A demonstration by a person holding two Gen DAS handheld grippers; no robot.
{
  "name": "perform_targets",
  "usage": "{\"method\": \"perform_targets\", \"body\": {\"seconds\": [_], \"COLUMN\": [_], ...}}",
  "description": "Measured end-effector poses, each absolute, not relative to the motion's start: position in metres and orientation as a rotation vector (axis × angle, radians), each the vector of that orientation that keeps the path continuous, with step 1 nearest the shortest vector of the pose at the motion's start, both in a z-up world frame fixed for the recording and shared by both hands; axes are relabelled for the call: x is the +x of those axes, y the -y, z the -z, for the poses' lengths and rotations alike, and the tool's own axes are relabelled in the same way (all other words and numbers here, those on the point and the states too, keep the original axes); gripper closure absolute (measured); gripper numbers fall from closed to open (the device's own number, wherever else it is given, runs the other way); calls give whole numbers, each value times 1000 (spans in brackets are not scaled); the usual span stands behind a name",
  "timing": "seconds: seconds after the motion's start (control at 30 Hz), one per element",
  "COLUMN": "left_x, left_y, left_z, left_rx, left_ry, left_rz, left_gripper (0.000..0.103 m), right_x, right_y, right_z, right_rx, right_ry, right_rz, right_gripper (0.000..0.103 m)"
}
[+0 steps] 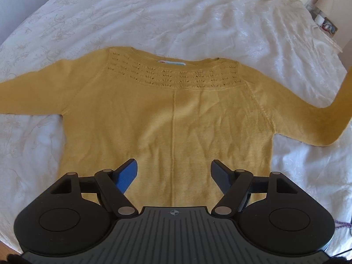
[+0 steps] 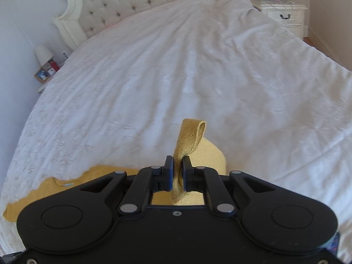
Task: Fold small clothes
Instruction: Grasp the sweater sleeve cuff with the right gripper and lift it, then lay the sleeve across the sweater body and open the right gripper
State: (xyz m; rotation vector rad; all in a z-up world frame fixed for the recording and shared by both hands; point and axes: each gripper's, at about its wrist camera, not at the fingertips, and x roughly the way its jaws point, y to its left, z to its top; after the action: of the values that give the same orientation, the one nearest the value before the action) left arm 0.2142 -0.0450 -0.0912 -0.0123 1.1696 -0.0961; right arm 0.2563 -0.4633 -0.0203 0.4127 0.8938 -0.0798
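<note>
A small mustard-yellow knit sweater point(image 1: 167, 118) lies flat on the white bedspread point(image 1: 176, 17), neckline away from me, its left sleeve point(image 1: 30, 94) stretched out flat. Its right sleeve point(image 1: 330, 121) rises off the bed at the right edge. My left gripper point(image 1: 173, 171) is open above the sweater's lower body, holding nothing. My right gripper point(image 2: 177, 173) is shut on the sleeve cuff point(image 2: 191, 140), which sticks up between the fingers; the sweater's neck area point(image 2: 66, 184) shows at lower left.
The white bedspread point(image 2: 198, 77) stretches ahead to a tufted headboard point(image 2: 136, 2). A nightstand point(image 2: 283, 11) with small items stands at the far right, and a lamp point(image 2: 44, 54) on a small stand at the left.
</note>
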Motion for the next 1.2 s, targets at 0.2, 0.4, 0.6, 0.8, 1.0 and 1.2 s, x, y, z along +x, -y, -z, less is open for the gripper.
{"method": "perform_targets", "body": {"seconds": [0.2, 0.4, 0.6, 0.8, 1.0, 1.2], "left_x": [215, 215, 211, 209, 216, 233], "left_y": [-30, -99, -145, -166, -179, -199], "left_z": [89, 92, 102, 113, 120, 125], "left_rx": [59, 68, 37, 6, -52, -90], "left_ry": [-1141, -1148, -1165, -1174, -1176, -1136], "left_rz": [55, 12, -25, -48, -61, -124], "left_gripper": [30, 30, 30, 30, 30, 30], "right_x": [308, 347, 347, 339, 338, 326], "right_y": [315, 182, 86, 39, 18, 30], "right_z": [22, 58, 112, 143, 151, 142], "right_rx": [470, 491, 433, 376, 363, 284], "right_ry": [-881, -953, -1080, -1156, -1134, -1091], "right_rz": [-144, -305, -355, -366, -417, -386], "right_gripper": [88, 88, 88, 87, 74, 46]}}
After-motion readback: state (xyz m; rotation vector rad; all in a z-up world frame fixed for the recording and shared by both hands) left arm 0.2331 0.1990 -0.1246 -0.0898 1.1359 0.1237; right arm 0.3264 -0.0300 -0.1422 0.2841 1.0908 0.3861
